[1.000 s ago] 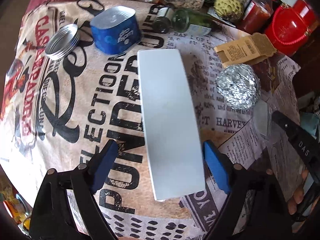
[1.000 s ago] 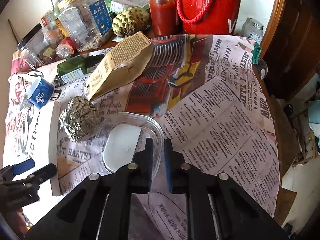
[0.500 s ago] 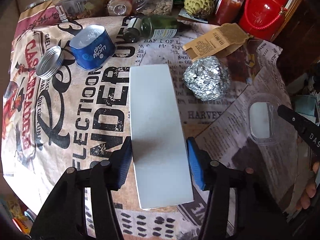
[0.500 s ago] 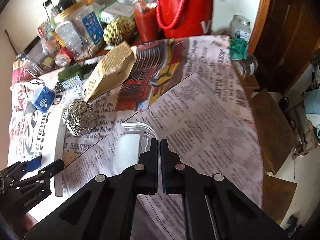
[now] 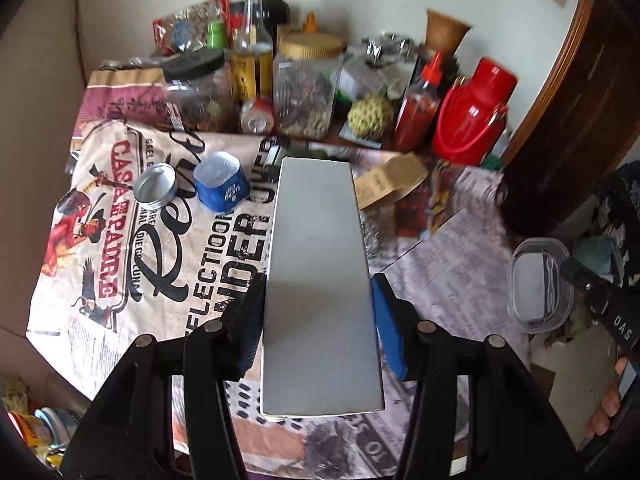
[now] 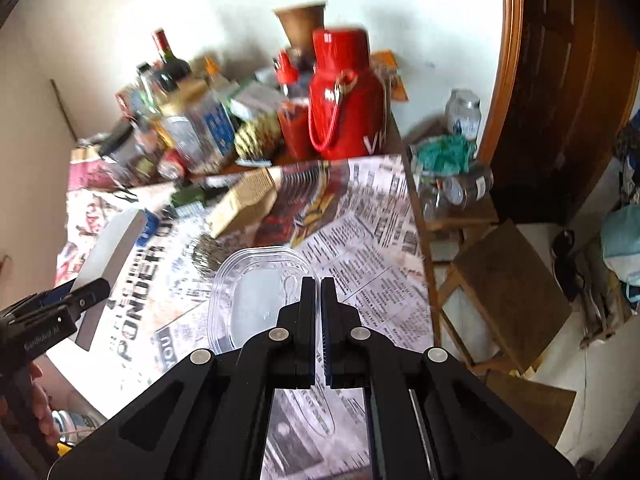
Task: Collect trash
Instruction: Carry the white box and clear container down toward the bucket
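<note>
The left gripper (image 5: pixel 318 300) clamps the long white box (image 5: pixel 318 280) by its sides, lifted off the table (image 5: pixel 120 240). At three o'clock, the right gripper (image 6: pixel 318 308) pinches the clear container's (image 6: pixel 256 296) rim, both ready for carrying to the bin.

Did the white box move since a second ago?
Yes. The white box, squeezed in the left claw, has come up off the tablecloth; its far end now covers the green bottle it lay short of before.
</note>
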A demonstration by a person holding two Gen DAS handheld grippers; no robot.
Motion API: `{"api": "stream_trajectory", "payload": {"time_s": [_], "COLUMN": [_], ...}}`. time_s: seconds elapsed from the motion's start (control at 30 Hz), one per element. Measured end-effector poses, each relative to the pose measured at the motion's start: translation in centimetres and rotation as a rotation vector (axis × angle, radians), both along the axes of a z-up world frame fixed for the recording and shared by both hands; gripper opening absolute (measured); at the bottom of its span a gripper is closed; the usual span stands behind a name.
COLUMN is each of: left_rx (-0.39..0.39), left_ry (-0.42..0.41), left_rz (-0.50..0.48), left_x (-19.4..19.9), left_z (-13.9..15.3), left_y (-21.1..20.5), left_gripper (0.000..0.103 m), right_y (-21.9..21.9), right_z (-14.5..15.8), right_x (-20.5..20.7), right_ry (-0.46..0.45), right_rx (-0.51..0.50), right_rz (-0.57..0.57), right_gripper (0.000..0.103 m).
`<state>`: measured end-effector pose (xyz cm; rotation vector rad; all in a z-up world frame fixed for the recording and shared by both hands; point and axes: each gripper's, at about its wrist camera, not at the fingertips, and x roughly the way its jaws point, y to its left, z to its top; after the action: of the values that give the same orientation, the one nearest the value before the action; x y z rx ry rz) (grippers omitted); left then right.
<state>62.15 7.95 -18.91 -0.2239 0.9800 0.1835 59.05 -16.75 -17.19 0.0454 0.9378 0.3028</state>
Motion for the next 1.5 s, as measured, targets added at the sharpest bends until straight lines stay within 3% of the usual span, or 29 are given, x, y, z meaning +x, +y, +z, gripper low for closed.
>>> {"api": "stream_trajectory", "payload": {"time_s": [0.5,0.87,1.13,1.5], "left_rx": [0.007,0.007,-0.002,-0.020], "left_ry": [-0.212,-0.312,-0.327,-0.274], "left_rz": [0.027,-0.057,-0.155,-0.242], "left_x": [-10.1,-17.1,-24.5,-34.1], "left_z": [8.1,12.1,12.5,9.6], "left_y": [-6.5,-6.3,-4.3,-2.0], "left_gripper": [0.051,0.051,0.051,0.051], "right_y": [-3.0,-2.8,-0.4,2.3], "right_z": [6.5,10.4,10.7,6.8], "right_x": [-7.6,-14.9,-22.3,-30.9], "right_ry": [-0.158,-0.255,-0.283,-0.201], "right_rx": [0.056,0.079,0.072,0.068], "right_rz": [0.135,0.073,-0.025,-0.095], "right_gripper": [0.002,0.002,0.002,0.002]}}
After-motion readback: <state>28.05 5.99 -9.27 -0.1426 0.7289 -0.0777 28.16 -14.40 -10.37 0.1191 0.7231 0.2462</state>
